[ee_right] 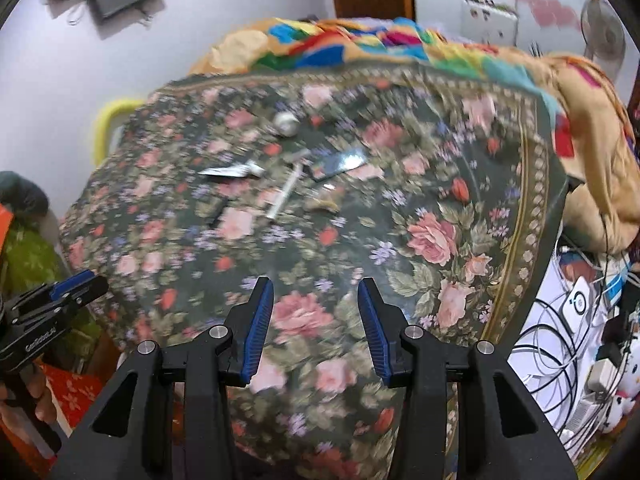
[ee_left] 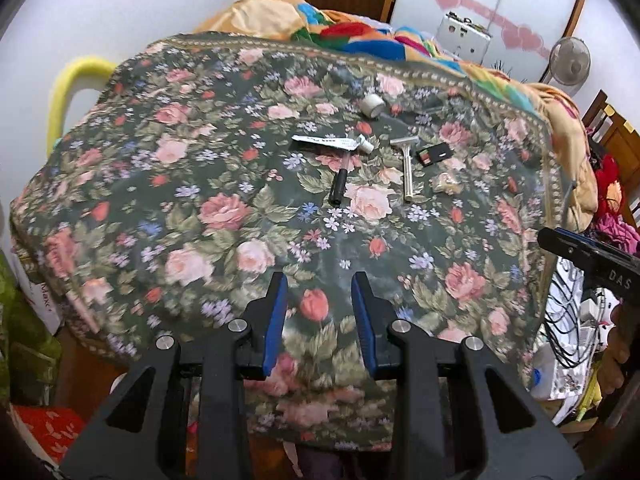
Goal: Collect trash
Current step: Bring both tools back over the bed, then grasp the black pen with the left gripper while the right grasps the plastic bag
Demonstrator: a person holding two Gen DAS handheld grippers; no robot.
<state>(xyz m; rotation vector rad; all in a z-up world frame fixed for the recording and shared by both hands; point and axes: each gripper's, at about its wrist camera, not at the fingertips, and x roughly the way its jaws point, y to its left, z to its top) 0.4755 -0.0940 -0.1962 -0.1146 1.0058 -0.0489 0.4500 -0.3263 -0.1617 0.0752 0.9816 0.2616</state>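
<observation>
Small items lie on a floral cloth across a table. A flattened white tube, a black pen, a metal razor, a crumpled tan wrapper, a small dark packet and a tape roll sit at the far middle. My left gripper is open and empty over the near edge. My right gripper is open and empty, also near the front. The blurred right wrist view shows the tube, razor, wrapper and tape roll.
A colourful blanket is heaped behind the table. A yellow chair back stands at the left. Cables and chargers clutter the right side. A fan stands at the back right. Bags sit low on the left.
</observation>
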